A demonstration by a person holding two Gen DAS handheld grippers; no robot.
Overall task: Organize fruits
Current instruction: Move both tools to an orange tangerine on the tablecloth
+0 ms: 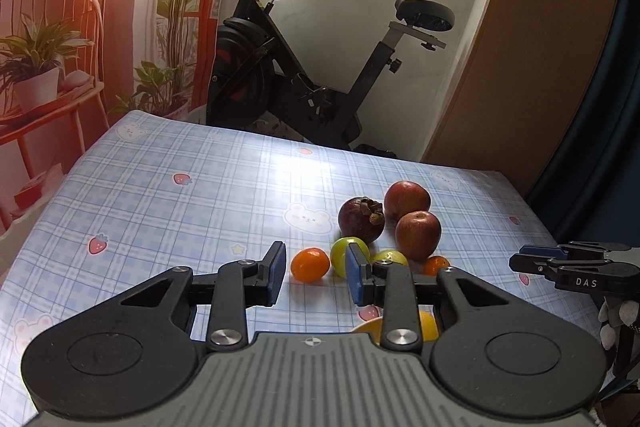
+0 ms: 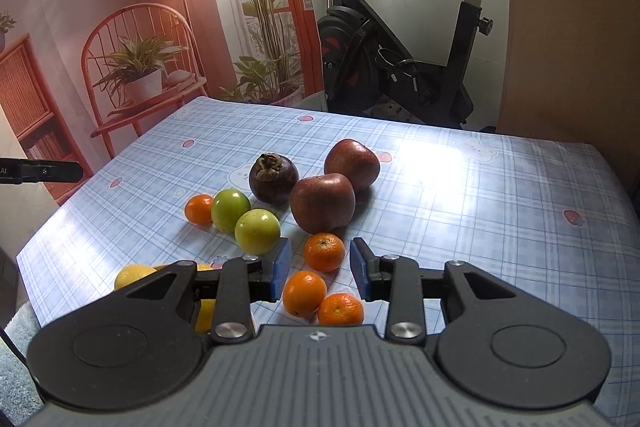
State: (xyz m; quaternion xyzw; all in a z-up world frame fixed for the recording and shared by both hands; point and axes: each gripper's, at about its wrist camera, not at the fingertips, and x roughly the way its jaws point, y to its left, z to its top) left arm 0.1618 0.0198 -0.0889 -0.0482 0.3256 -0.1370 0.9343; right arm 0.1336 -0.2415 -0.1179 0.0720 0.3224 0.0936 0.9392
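Observation:
Fruit lies loose on the blue checked tablecloth [image 2: 480,211]. A dark mangosteen [image 2: 273,177] sits beside two red apples [image 2: 352,163] [image 2: 322,203]. Two green fruits [image 2: 230,209] [image 2: 257,230] touch each other, with a small orange [image 2: 199,209] to their left. Three more oranges [image 2: 324,251] [image 2: 304,293] [image 2: 341,309] lie under my right gripper [image 2: 321,265], which hovers open and holds nothing. A lemon [image 2: 134,275] shows behind its left finger. My left gripper [image 1: 316,273] is open and empty above the cloth, short of an orange [image 1: 310,264] and a green fruit [image 1: 345,251].
An exercise bike [image 1: 304,67] stands beyond the table's far edge. A printed backdrop of a chair and plants [image 2: 132,67] lines the left side, and a wooden panel [image 1: 540,47] stands at the right. The right gripper's tips [image 1: 560,263] reach in from the right.

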